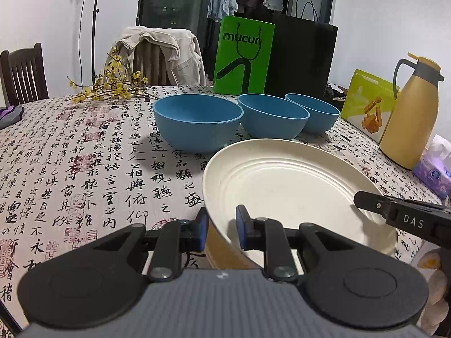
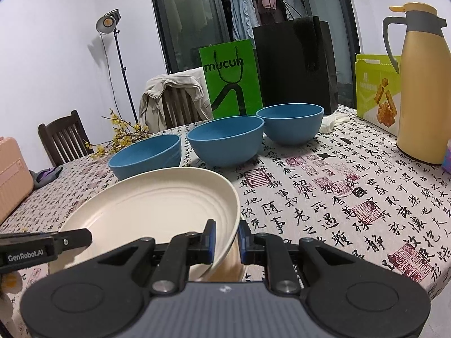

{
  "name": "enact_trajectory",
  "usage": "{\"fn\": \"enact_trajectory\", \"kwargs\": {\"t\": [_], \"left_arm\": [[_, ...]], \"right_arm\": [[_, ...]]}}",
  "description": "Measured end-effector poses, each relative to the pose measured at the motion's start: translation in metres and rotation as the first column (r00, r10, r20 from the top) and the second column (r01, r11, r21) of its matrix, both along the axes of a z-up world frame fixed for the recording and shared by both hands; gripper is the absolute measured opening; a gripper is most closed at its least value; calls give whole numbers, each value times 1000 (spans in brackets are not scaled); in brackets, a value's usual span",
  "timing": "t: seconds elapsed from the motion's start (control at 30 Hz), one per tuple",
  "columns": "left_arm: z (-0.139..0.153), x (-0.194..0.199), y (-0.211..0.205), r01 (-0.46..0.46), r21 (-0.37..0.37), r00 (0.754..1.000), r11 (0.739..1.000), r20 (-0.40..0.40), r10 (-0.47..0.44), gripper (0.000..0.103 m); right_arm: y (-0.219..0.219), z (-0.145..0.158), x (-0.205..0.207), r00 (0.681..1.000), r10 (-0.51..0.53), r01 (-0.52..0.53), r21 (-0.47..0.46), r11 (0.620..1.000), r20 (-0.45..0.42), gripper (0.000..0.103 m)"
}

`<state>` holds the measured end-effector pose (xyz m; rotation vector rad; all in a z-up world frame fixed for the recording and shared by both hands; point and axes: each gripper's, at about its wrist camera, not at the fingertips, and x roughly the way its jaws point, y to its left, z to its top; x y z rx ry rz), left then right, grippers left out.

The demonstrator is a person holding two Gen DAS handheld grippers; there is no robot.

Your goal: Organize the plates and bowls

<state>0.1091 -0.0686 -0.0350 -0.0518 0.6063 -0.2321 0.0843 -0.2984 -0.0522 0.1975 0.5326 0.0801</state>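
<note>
A cream plate (image 1: pixel 290 186) is held above the near side of the table; it also shows in the right wrist view (image 2: pixel 157 205). My left gripper (image 1: pixel 222 226) is shut on its left rim. My right gripper (image 2: pixel 227 238) is shut on its right rim, and its finger shows in the left wrist view (image 1: pixel 394 211). Three blue bowls stand in a row beyond the plate: left bowl (image 1: pixel 197 121) (image 2: pixel 146 156), middle bowl (image 1: pixel 272 115) (image 2: pixel 225 140), right bowl (image 1: pixel 315 112) (image 2: pixel 290 122).
A patterned tablecloth (image 1: pixel 84 169) covers the table. A yellow thermos (image 1: pixel 411 112) (image 2: pixel 422 84), a snack box (image 1: pixel 366 101), a tissue pack (image 1: pixel 434 166), a green bag (image 1: pixel 242 56), a black bag (image 1: pixel 301 56) and a yellow flower branch (image 1: pixel 110 84) stand around the edges.
</note>
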Motion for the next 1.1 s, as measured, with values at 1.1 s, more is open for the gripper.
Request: {"fn": "enact_trajectory", "kwargs": {"t": [1.1], "left_arm": [[-24,-4,-13,-15,119,1000,993,15,13,23]], "right_arm": [[36,-16,-13,996,19,11,-339,941,87,18]]}}
